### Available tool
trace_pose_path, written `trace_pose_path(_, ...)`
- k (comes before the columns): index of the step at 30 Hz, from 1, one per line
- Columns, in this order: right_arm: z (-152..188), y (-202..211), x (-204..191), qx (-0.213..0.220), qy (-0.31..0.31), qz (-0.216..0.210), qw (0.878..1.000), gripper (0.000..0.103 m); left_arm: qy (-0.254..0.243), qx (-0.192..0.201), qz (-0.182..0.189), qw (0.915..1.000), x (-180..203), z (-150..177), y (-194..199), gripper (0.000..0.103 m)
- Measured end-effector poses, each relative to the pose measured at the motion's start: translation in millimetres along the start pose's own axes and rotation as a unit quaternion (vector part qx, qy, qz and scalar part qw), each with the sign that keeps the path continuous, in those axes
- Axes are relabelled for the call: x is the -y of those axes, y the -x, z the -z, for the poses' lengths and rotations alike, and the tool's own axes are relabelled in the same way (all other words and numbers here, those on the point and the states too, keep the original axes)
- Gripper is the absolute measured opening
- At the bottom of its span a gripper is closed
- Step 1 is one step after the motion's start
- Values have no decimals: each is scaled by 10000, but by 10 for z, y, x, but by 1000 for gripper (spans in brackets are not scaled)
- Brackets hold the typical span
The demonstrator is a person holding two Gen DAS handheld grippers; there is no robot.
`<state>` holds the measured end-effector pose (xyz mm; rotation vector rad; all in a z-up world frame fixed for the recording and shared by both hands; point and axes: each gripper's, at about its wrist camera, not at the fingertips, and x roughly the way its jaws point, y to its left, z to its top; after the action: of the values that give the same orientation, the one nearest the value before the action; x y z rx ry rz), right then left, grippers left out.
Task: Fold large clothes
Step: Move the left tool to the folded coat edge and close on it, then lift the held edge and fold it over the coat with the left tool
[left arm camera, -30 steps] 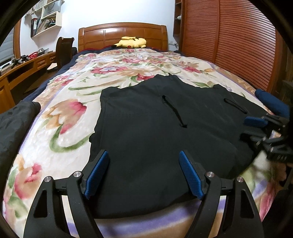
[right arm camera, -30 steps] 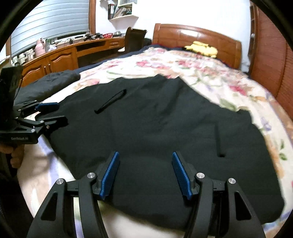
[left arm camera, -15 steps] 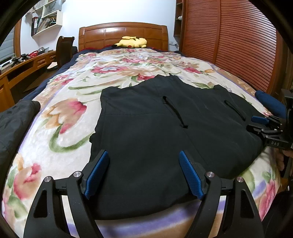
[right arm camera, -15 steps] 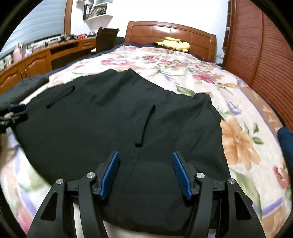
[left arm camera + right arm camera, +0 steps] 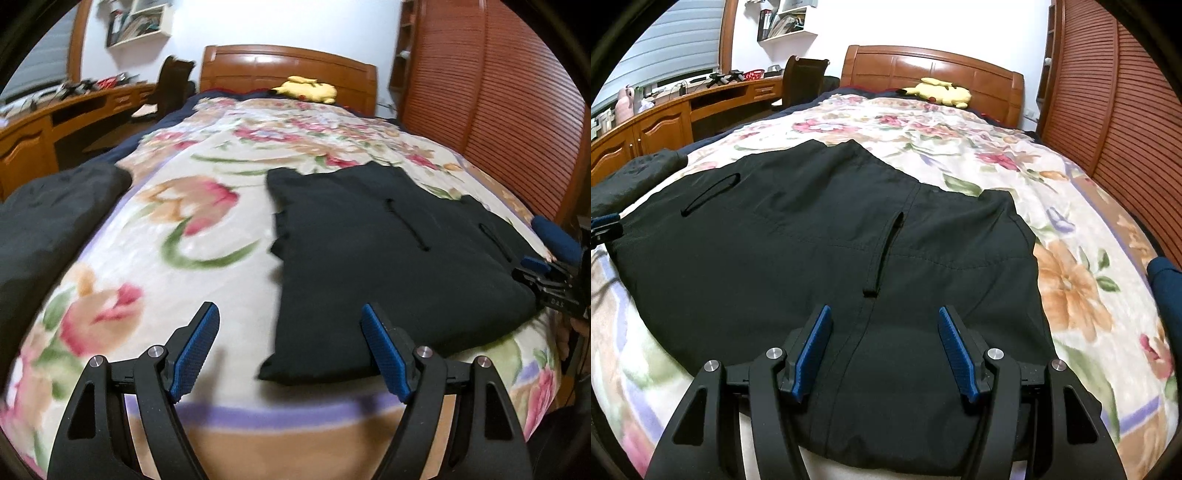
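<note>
The left gripper [image 5: 288, 347] has slid left, off the black jacket [image 5: 827, 258]. The right gripper [image 5: 884, 350] stayed put. Both are spread open, holding nothing.

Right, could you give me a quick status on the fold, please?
Both grippers, left gripper and right gripper, open, empty. Black garment flat on bed, unfolded. Nothing in the way.

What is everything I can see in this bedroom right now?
Black garment: one, spread flat on the bed's near end.
Floral blanket: one, cream with pink flowers, covering the bed.
Yellow plush toy: one, by the headboard.
Wooden headboard: one, brown, far end.
Dark clothing pile: one, bed's left edge.
Wooden desk: one, brown, left wall.
Chair: one, dark, at the desk.
Left gripper: black, blue pads, open.
Right gripper: same, open above the garment.
</note>
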<state>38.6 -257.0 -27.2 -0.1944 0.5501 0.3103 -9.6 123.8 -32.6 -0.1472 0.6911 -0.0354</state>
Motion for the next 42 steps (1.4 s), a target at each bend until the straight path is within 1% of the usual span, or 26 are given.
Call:
trace_pose_path(5,18,14,21,29,-12,-20,10000,62,154,-65,-12,9999,-73,36,-28,80)
trace_pose_path(12,29,24,40,38,-61,-46,10000,62,-16,-139,-88,9999,4,72,-74,80)
trace_pose_path(13,30,25,58,36,-104,-92,9999,62,-59,-159,-92,9998,16,75,-86,79)
trace_pose_path(15,31,28,97,34,-204,-190,9996,62,-161,-235,-73,9996,60,88,-128,69)
trace_pose_path(18,34,54,109,61,-266,-235,9994,62,-233,-353,-63,9991,109,107,-174,61)
trace_pose_path(21,49,98,100,63,-310,-249,9992,62,-207,-439,-97,9988,135,118,-195,59)
trace_pose_path(24,65,151,104,31,-368,-288,9989,62,-64,-521,-119,9986,144,119,-238,59)
trace_pose_path(31,49,331,51,-49,-349,-265,9990,62,-3,-548,-218,9983,175,147,-238,58)
trace_pose_path(32,59,366,47,-51,-325,-254,9991,62,47,-554,-163,9983,173,147,-235,52)
trace_pose_path(33,67,399,38,-71,-288,-237,9993,62,105,-567,-50,9983,172,147,-235,42)
trace_pose_path(34,70,432,28,-79,-251,-219,9994,62,160,-582,45,9982,180,146,-233,39)
trace_pose_path(35,68,472,23,-81,-213,-202,9995,62,147,-575,30,9982,196,142,-229,34)
trace_pose_path(36,60,507,22,-74,-182,-196,9996,62,90,-559,41,9984,220,136,-219,23)
trace_pose_path(39,13,584,27,-13,-183,-247,9995,62,155,-518,104,9985,245,62,-157,17)
trace_pose_path(42,-27,625,-28,17,-117,-298,9995,62,131,-279,60,9995,307,-102,-13,16)
